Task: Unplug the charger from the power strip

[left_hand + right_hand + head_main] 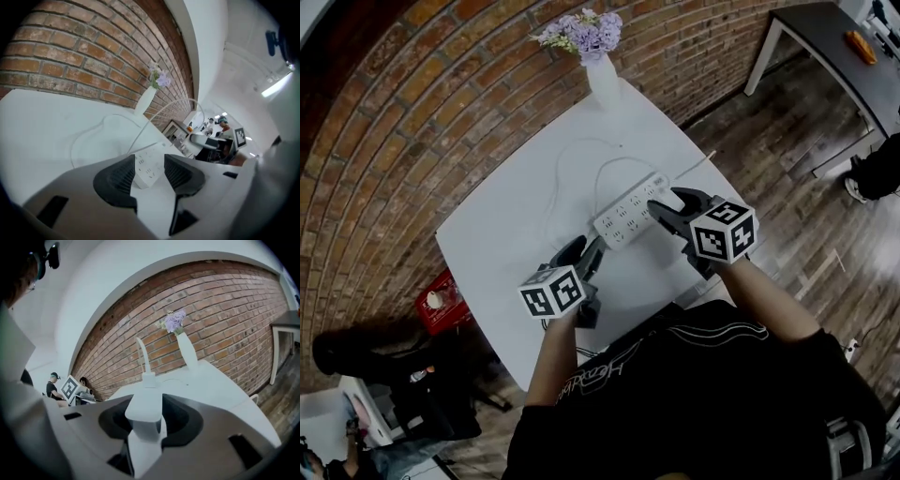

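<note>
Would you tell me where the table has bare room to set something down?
The widest bare patch of table lies between the cable loop and the left edge. A smaller one lies at the near edge between the left gripper and right gripper. Crowded: around the power strip and vase.

White table (497, 244) up against a brick wall (412, 122) — tall white vase (604, 82) of purple flowers (586, 33) standing at the far corner. Red box (441, 302) down on the wood floor (787, 216) beside the table's left edge. Dark desk (825, 42) off at upper right, something orange (861, 45) lying on it.
</note>
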A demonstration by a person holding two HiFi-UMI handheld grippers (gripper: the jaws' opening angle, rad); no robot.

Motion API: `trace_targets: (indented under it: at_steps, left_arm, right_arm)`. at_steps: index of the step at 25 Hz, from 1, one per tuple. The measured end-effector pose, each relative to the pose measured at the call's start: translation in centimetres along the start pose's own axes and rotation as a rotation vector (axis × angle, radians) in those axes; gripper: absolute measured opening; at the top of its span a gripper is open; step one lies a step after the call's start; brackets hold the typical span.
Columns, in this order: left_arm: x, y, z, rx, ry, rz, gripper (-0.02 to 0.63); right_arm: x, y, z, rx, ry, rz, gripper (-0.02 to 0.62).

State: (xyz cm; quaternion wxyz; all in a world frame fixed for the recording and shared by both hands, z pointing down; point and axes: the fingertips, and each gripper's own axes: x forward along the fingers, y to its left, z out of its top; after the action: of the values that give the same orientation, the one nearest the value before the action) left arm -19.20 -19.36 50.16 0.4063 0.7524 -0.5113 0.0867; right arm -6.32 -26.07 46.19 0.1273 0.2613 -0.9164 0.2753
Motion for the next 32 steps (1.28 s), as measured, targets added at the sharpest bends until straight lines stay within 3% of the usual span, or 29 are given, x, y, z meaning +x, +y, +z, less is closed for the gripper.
trace_targets:
  at_steps: [10,17,23,32]
  left_arm:
    - [-11.5,-7.4,4.8,-0.012,-0.216,-0.16,0.077]
    - [-17.4,-11.0,4.2,0.053,-0.263,-0.241,0.035]
    - [-20.7,-12.4,2.7,0.131,-0.294,-0.263,0.029]
    - [-21.3,-12.6,-0.5,0.129,-0.276,-0.299,0.018]
  right_arm:
    - [-3.5,10.1,1.6,0.082,-0.042,0.193,0.124]
    - [-5.9,15.8,2.4,0.086,-0.092,0.269,0.124]
    - [-7.8,19.3,1.0,0.058,-0.129,0.269,0.124]
    - [-9.3,20.3,-3.0,0.099,-0.121,0.227,0.124]
